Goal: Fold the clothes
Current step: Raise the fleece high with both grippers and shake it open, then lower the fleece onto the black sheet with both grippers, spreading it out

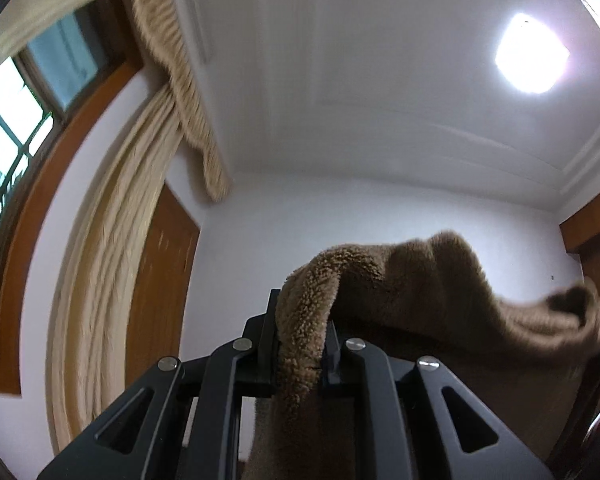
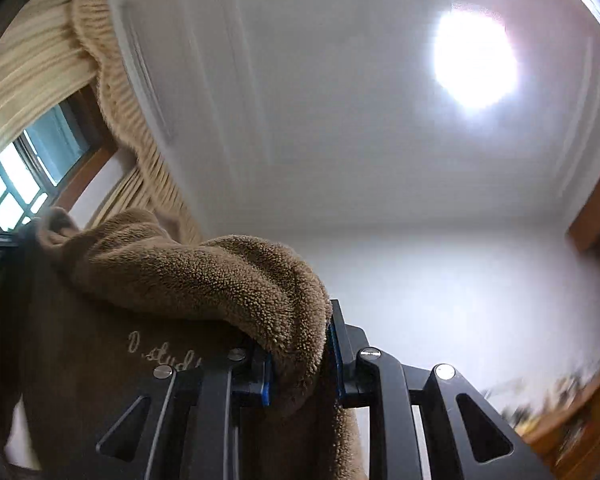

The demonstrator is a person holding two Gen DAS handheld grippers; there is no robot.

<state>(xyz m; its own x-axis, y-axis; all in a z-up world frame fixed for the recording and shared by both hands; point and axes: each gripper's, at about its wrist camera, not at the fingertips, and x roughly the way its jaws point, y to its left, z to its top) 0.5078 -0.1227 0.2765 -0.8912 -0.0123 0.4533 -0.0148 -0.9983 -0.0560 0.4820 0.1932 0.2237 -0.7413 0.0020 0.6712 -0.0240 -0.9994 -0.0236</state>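
A brown fleece garment point(image 1: 420, 280) hangs in the air between both grippers, which point up toward the ceiling. My left gripper point(image 1: 300, 332) is shut on a thick rolled edge of it; the cloth stretches away to the right and drapes down in front of the fingers. In the right wrist view the same fleece garment point(image 2: 204, 276) bulges over my right gripper point(image 2: 300, 344), which is shut on its edge; the cloth runs off to the left. Pale embroidered lettering point(image 2: 160, 354) shows on the hanging part. Both pairs of fingertips are largely buried in fleece.
A beige curtain point(image 1: 112, 248) with a fringed valance hangs beside a wood-framed window point(image 1: 16, 128) on the left. A bright ceiling lamp point(image 1: 532, 54) glows overhead. Wooden furniture point(image 2: 572, 412) with blurred items lies at the lower right of the right wrist view.
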